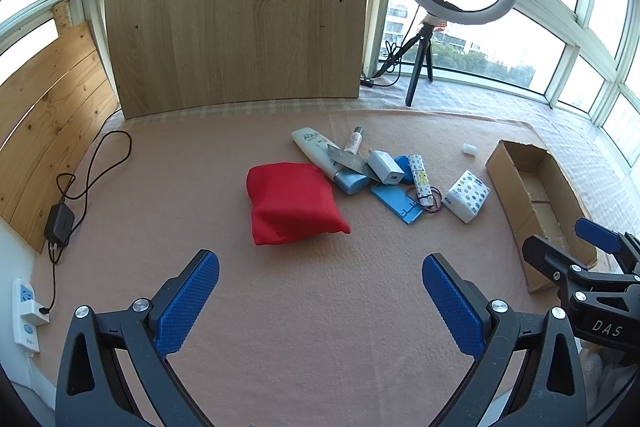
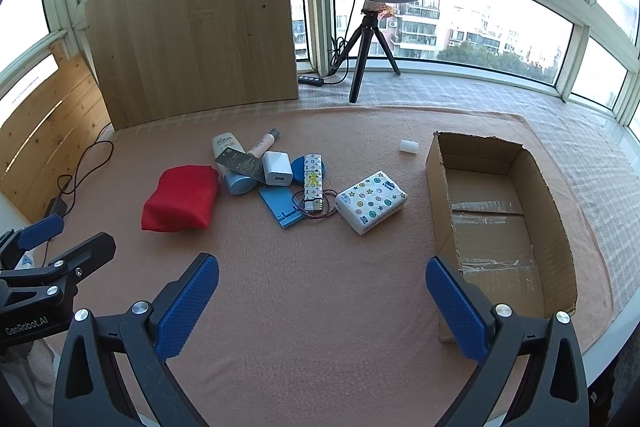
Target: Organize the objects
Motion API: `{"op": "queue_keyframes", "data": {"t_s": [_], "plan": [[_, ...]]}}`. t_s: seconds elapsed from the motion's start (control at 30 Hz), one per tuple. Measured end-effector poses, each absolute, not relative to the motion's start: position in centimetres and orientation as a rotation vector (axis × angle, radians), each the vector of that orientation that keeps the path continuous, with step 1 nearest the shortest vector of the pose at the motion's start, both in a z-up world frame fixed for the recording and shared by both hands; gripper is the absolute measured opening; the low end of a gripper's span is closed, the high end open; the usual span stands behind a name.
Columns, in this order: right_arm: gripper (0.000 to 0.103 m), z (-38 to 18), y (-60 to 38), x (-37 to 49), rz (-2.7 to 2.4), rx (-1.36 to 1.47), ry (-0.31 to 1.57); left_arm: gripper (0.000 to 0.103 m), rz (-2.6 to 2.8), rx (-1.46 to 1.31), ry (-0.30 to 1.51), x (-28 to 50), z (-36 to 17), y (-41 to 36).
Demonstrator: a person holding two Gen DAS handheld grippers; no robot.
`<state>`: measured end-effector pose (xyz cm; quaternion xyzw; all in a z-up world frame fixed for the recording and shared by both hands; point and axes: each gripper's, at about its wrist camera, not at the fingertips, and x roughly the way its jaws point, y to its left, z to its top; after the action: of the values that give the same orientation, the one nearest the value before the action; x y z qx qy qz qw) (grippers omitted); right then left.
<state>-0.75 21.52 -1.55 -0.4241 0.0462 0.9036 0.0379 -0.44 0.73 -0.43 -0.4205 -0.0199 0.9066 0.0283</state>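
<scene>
Clutter overlaps left of the empty box; both grippers gape empty, so one careless grab could drag neighbours along.

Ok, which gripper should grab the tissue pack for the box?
Right. The tissue pack lies on the pile's box side, beside the empty cardboard box, which sits by the open right gripper.
</scene>
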Motion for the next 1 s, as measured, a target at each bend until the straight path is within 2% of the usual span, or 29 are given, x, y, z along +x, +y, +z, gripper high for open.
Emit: {"op": "queue_keyframes", "data": {"t_s": [0.67, 0.93, 1.0], "plan": [[0.102, -2.7, 22.5, -2.6, 2.771, -1.353, 0.165, 0.103, 2.793, -1.334, -0.060, -2.0, -1.4, 0.3], [0.102, -3.2, 23.1, -7.2, 2.806, -1.419, 0.193, 0.103, 2.824, -1.348, -0.070, -3.4, -2.1, -0.8], [0.099, -3.5, 23.2, -8.7, 2.805, -1.440, 0.186, 0.103, 2.830, -1.356, -0.076, -3.7, -2.3, -1.2]]}}
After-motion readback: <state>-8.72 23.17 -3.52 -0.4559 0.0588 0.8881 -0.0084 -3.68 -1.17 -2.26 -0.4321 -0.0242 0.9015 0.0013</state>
